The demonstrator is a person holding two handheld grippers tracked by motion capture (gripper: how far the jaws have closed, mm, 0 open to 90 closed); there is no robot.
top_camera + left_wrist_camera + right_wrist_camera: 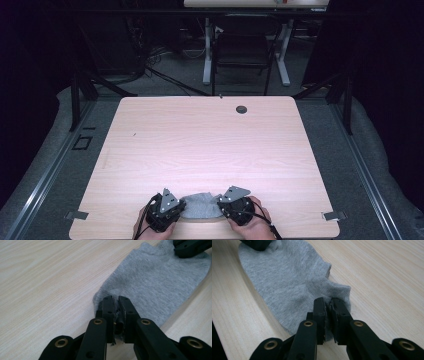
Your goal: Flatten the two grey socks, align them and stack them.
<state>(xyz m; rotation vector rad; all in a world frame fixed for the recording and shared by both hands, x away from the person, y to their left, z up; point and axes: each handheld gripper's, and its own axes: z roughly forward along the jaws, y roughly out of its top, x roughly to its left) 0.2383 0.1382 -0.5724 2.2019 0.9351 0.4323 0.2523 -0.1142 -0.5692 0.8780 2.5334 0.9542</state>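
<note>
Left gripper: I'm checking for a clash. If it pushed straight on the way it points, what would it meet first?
Probably the right gripper at the grey sock's far end; the left gripper is already shut on the sock.

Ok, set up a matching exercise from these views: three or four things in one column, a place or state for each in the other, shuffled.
Things:
1. grey sock
2. left tool
3. right tool
4. round hole

Places or states:
A. far side of the table
B. clamped on the sock's toe end
C. lying flat at the table's near edge
D. clamped on the sock's cuff end

Pairs: 1-C, 2-B, 3-D, 4-A
</note>
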